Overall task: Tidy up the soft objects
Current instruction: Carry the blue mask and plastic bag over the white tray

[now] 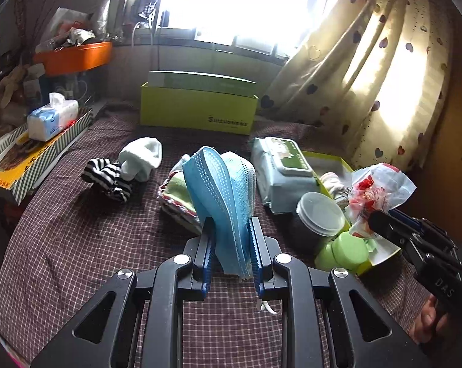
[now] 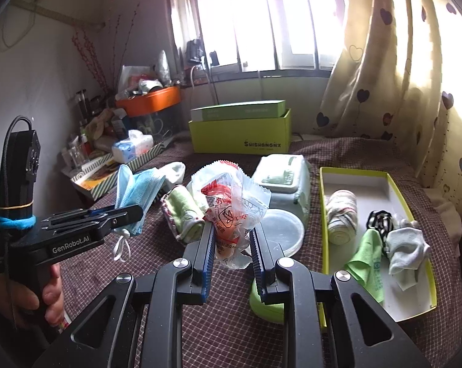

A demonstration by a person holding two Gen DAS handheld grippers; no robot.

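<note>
Blue mask (image 1: 221, 196) pinched in left gripper (image 1: 230, 230), bag (image 2: 231, 211) in right gripper (image 2: 231, 239); carrying. Next: tray (image 2: 329, 245), three o'clock.

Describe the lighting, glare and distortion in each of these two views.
Left wrist view: window blown out to white, sunlit curtain glaring, foreground dim, fisheye bending the edges. Right wrist view: window bars readable, curtain bright at right, same fisheye bowing, black corners.
</note>
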